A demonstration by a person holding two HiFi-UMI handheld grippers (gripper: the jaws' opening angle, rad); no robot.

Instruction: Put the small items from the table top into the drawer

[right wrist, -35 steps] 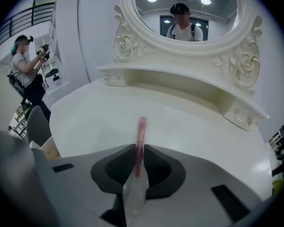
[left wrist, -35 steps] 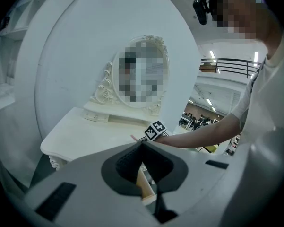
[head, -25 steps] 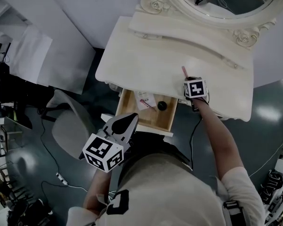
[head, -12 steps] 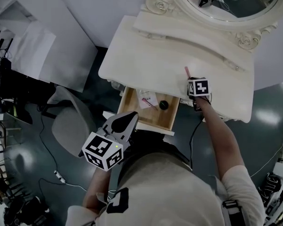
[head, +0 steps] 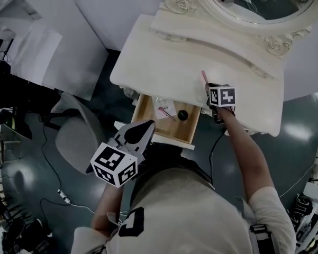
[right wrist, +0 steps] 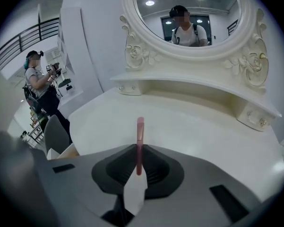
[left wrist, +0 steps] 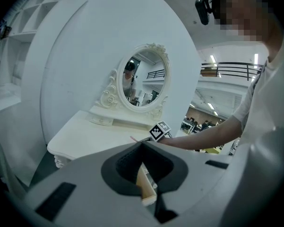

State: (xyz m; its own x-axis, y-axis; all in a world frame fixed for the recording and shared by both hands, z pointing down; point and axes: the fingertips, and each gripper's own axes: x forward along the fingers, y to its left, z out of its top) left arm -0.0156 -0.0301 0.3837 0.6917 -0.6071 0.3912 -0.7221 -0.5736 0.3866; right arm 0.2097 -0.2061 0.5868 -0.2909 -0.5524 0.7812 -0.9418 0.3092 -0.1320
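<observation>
I've lifted a slim pink stick off the cream dressing table, right gripper clamped on it. The open wooden drawer comes next; left gripper closed, empty.

Right tool clamped; left seemingly shut

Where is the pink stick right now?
The pink stick is pinched in the right gripper, poking out past its jaws over the white table top, right of the open drawer in the head view.
</observation>
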